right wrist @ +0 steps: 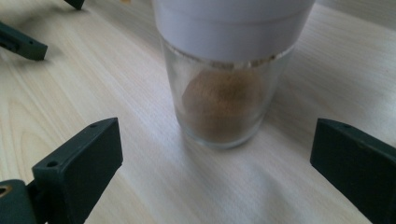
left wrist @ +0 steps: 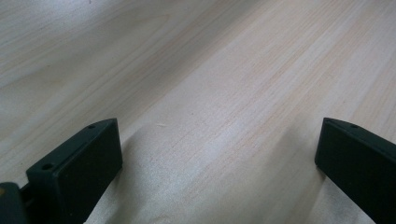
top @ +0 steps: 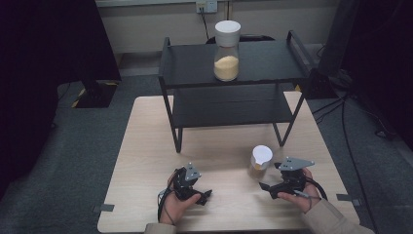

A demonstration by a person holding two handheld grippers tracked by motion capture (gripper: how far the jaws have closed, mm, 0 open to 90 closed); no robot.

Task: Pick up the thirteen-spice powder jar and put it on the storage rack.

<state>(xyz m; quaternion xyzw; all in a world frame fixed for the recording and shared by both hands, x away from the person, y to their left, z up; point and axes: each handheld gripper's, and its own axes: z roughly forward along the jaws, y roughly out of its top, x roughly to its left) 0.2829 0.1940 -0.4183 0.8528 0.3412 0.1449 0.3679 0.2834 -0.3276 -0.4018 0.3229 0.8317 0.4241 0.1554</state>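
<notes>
A small glass jar (top: 259, 162) with a white lid and brown powder inside stands on the wooden table (top: 146, 161), front right. My right gripper (top: 271, 177) sits just right of it, open. In the right gripper view the jar (right wrist: 224, 102) stands upright just ahead of that gripper (right wrist: 215, 158), between the lines of its wide-apart jaws and untouched. My left gripper (top: 197, 190) rests near the front middle of the table, open with only bare wood between its jaws (left wrist: 219, 154). A taller white-lidded jar (top: 227, 51) of yellow grains stands on the top shelf.
A black two-tier metal rack (top: 234, 92) stands across the back half of the table, with its legs (top: 178, 141) reaching toward the middle. The left gripper's fingers (right wrist: 21, 44) show at the upper left of the right gripper view. Cables lie on the floor to the right.
</notes>
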